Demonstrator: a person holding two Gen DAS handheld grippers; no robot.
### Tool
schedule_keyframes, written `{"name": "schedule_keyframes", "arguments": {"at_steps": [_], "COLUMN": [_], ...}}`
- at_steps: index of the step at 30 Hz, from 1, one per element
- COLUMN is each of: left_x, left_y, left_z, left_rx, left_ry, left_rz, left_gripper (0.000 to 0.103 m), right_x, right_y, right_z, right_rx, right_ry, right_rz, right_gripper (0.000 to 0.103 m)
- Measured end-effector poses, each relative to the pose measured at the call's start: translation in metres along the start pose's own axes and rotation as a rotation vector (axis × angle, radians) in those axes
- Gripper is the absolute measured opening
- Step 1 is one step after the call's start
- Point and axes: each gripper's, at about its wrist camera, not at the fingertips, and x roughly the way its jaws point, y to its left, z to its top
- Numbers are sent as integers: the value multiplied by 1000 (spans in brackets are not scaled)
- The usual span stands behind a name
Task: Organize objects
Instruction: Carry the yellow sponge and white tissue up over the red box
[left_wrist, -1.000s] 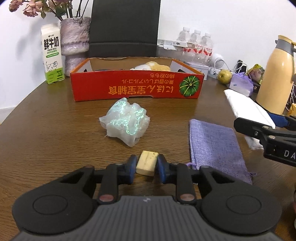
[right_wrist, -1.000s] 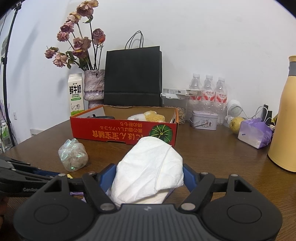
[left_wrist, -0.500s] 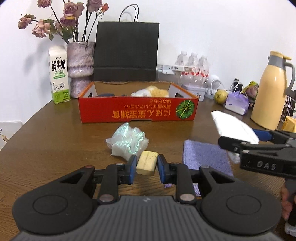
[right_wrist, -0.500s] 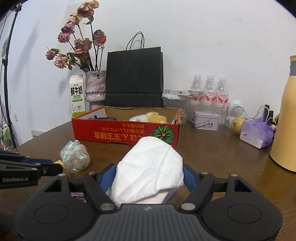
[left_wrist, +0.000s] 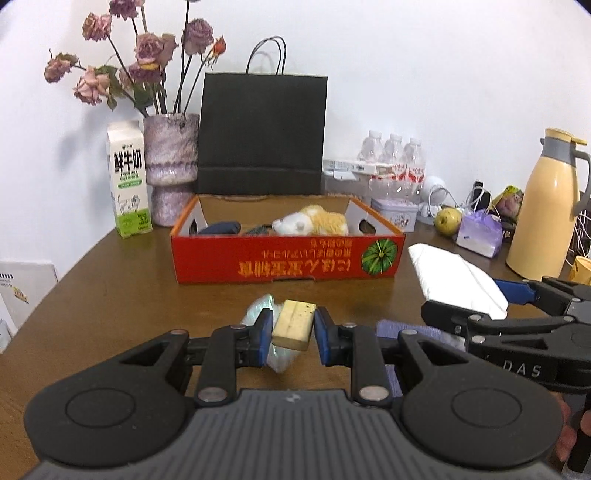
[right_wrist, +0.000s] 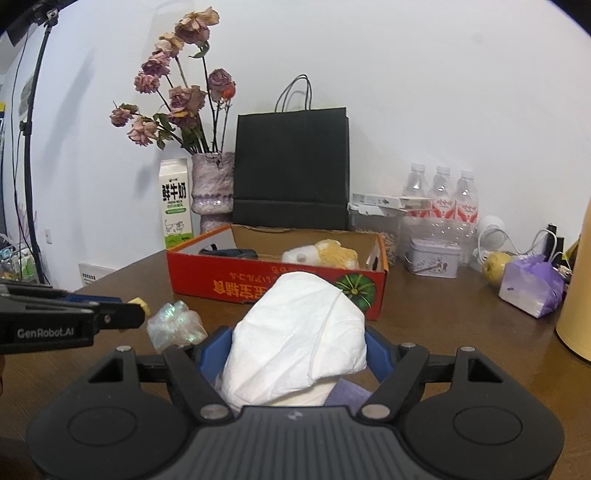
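1. The pale yellow block (left_wrist: 294, 325) sits at lower centre of the left wrist view, clamped between the blue pads of the left tool (left_wrist: 292, 334) and held above the table (left_wrist: 110, 295).
2. The white folded cloth bundle (right_wrist: 299, 339) fills the lower centre of the right wrist view, gripped between the blue pads of the right tool (right_wrist: 300, 354); in the left wrist view the same bundle (left_wrist: 456, 280) appears at centre right, sticking out of the right tool (left_wrist: 491, 306).
3. An iridescent crumpled plastic wrap (left_wrist: 258, 306) lies on the table just behind the block in the left view; in the right view it (right_wrist: 175, 325) is at lower left, beside the left tool (right_wrist: 122, 314).
4. A purple cloth pouch (left_wrist: 410, 328) lies flat on the table, seen low between the two tools.
5. The red cardboard box (left_wrist: 288, 262) stands open at mid frame, farther back on the table, with a white and orange plush toy (left_wrist: 310, 223) and a dark object (left_wrist: 221, 227) inside it.
6. Behind the box stand a black paper bag (left_wrist: 262, 133), a purple vase of dried roses (left_wrist: 170, 162) and a milk carton (left_wrist: 127, 181) at upper left.
7. At upper right are water bottles (left_wrist: 395, 155), a small tin (left_wrist: 393, 216), a pear (left_wrist: 447, 221), a purple tissue pack (left_wrist: 480, 238) and a yellow thermos jug (left_wrist: 546, 206).
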Motion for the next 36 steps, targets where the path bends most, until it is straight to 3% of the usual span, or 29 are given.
{"name": "schedule_keyframes", "arguments": {"at_steps": [36], "left_x": [73], "left_y": [26], "left_z": [79], "left_rx": [-59], "left_ry": [-92], "left_rz": [4], "left_gripper": [25], "right_x": [86], "right_y": [11], "right_z": [63], "right_rx": [-23], "right_ry": [-47], "right_rz": [56], "right_gripper": [75]}}
